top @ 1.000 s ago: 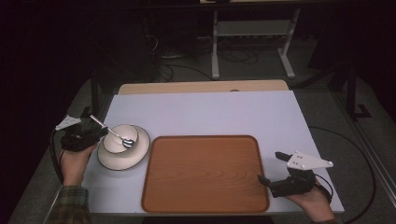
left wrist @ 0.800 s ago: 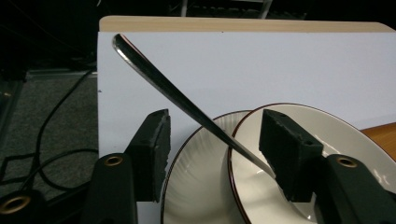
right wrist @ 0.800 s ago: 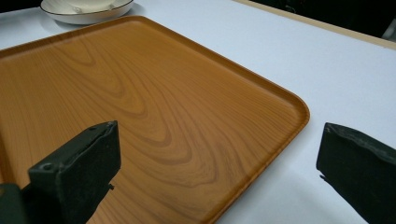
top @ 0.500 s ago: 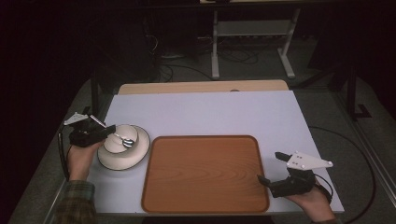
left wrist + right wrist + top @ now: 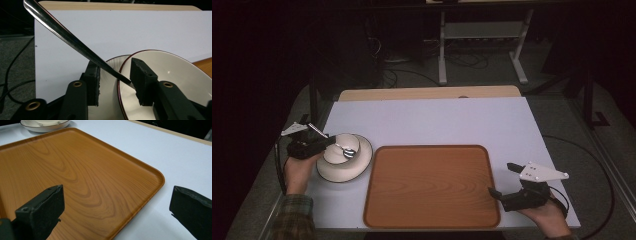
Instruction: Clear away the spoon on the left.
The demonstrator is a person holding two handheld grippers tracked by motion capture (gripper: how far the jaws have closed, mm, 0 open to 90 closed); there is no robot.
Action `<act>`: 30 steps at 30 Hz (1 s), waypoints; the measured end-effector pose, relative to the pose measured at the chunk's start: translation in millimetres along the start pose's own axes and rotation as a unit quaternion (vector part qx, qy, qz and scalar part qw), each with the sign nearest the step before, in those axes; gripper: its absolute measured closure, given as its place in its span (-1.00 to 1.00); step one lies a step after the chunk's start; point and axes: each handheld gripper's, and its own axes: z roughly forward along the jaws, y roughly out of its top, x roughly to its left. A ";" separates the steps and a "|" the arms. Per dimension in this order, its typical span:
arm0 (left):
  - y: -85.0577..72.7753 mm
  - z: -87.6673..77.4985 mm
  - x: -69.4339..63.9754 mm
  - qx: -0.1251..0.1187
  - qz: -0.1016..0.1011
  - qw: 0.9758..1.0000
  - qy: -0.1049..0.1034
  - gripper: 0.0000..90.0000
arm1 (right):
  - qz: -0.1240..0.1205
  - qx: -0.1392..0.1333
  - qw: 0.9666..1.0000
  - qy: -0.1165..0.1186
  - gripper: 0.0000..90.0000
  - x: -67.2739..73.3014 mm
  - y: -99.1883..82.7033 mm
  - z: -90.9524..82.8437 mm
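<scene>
No brand, label or writing can be read here. Your left gripper (image 5: 328, 143) straddles the near rim of the small white bowl with a dark red edge (image 5: 343, 148); its jaws have just been closing, yet the pads stand off the rim. The bowl sits on a white saucer (image 5: 357, 167) left of the wooden tray (image 5: 432, 185) and holds a metal spoon (image 5: 72, 41), handle leaning out. Your right gripper (image 5: 501, 180) rests open beside the tray's corner.
</scene>
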 end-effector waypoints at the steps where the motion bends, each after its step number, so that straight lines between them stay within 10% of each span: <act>1: 0.1 -0.7 0.1 -0.001 0.000 1.000 0.000 0.40 | 0.001 -0.001 1.000 0.000 -1.00 0.0 0.0 -0.1; 30: 13.3 -20.1 -10.5 -0.035 0.020 0.999 -0.016 0.81 | 0.000 -0.003 1.000 0.001 -1.00 -0.1 0.0 -1.5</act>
